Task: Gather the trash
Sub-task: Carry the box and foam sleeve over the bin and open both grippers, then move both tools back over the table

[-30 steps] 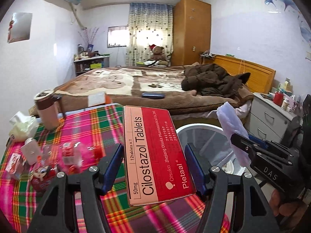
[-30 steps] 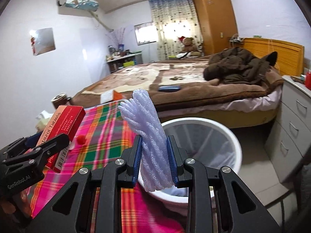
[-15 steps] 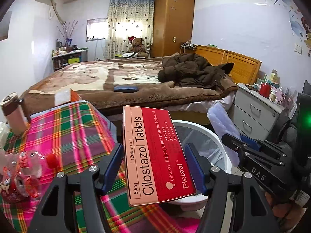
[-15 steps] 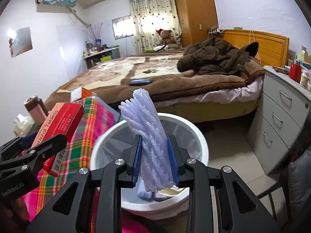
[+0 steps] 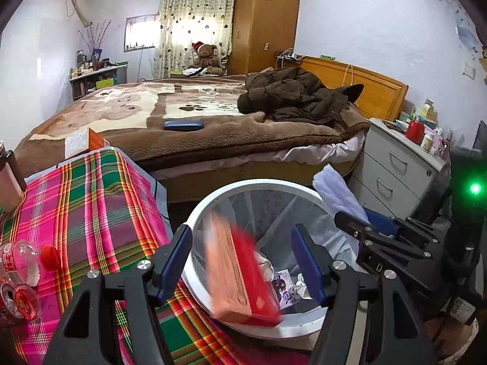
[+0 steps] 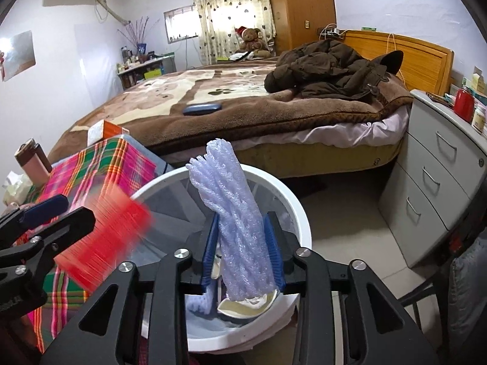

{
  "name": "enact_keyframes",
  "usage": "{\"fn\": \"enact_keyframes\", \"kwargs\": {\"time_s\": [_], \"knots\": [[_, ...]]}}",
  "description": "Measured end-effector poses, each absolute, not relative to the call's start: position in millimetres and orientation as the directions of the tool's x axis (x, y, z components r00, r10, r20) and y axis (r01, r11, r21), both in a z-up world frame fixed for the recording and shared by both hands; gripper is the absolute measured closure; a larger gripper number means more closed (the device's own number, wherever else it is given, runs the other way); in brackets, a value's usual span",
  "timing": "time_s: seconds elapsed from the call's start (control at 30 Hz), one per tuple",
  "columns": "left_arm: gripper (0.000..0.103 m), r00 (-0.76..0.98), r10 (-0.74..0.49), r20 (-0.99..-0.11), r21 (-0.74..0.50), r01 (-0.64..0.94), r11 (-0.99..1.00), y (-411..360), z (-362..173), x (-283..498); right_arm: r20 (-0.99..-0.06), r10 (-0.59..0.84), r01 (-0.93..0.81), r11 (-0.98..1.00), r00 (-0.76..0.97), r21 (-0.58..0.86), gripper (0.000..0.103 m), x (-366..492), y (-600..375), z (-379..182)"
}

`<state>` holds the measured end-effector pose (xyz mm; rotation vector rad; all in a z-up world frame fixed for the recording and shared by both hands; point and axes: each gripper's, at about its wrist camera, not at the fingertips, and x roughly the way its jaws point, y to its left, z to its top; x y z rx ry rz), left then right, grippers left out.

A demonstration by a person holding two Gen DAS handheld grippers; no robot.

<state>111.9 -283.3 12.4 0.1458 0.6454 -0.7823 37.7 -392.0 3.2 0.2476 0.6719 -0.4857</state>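
Both jaws just widened above the bin (image 5: 255, 184): box (image 5: 237, 267) loose, foam (image 6: 234, 228) slack.

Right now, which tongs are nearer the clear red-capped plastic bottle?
Left. Left tongs, just opening, red box dropping between them, hang beside the bottle; right tongs, also opening around purple foam, hang farther off, over the white bin.

Foam net (image 6: 240, 228) btwn right gripper (image 6: 243, 254) fingers, over white bin (image 6: 299, 213), red box (image 6: 103, 243) blurred
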Motion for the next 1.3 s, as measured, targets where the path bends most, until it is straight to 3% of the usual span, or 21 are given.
{"fn": "enact_keyframes", "kwargs": {"time_s": [0.1, 0.13, 0.67, 1.3], "knots": [[0.026, 0.524, -0.612, -0.593, -0.126, 0.690, 0.713, -280.2, 12.2, 113.6, -0.645, -0.336, 0.496, 0.865, 0.686, 0.077, 0.040, 35.5, -391.3, 3.6], [0.025, 0.522, -0.613, -0.593, -0.131, 0.688, 0.713, -279.1, 12.2, 114.1, -0.643, -0.335, 0.494, 0.866, 0.689, 0.078, 0.038, 34.4, -390.2, 4.0], [0.024, 0.609, -0.575, -0.546, -0.118, 0.623, 0.773, -225.6, 26.4, 109.1, -0.600, -0.306, 0.447, 0.890, 0.739, 0.096, 0.038, 35.9, -364.2, 18.5], [0.024, 0.747, -0.428, -0.509, -0.111, 0.436, 0.893, -101.0, 33.4, 119.2, -0.559, -0.115, 0.203, 0.974, 0.821, 0.098, 0.038, 75.0, -280.8, 30.6]]}}
